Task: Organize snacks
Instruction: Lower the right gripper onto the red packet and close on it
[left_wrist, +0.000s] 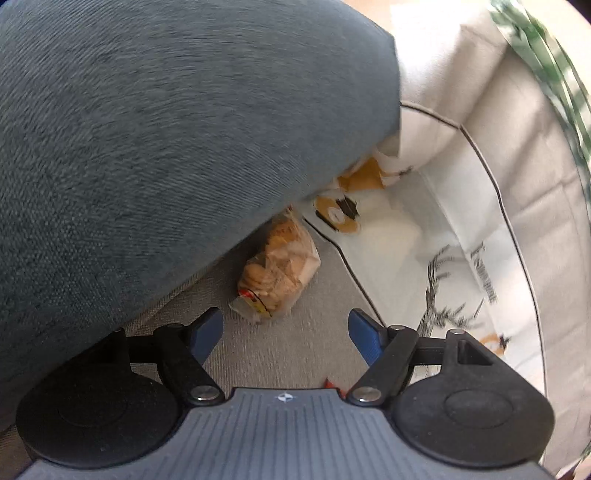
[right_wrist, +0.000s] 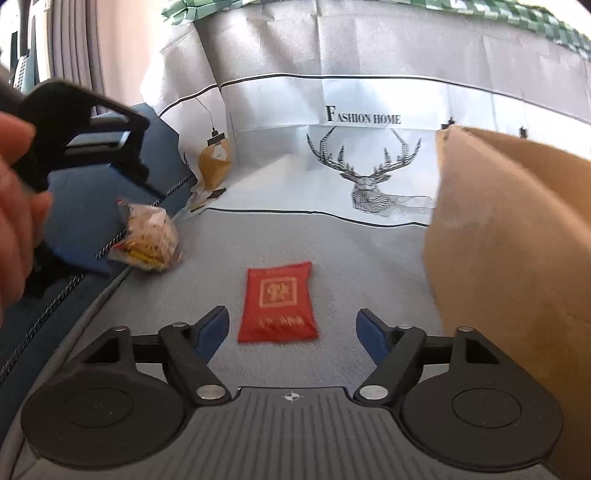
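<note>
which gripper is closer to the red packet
Right. The right gripper is open with the red packet lying just ahead of its fingertips; the left gripper, also open, is off to the side by the clear cracker bag.

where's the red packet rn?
Right wrist view: the red packet lies flat on the grey floor of the storage box, ahead of the open right gripper, with the clear cracker bag further left.

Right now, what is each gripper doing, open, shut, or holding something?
Left gripper: jaws open, holding nothing.
Right gripper: jaws open, holding nothing; flat red foil packet lies loose between them.
</note>
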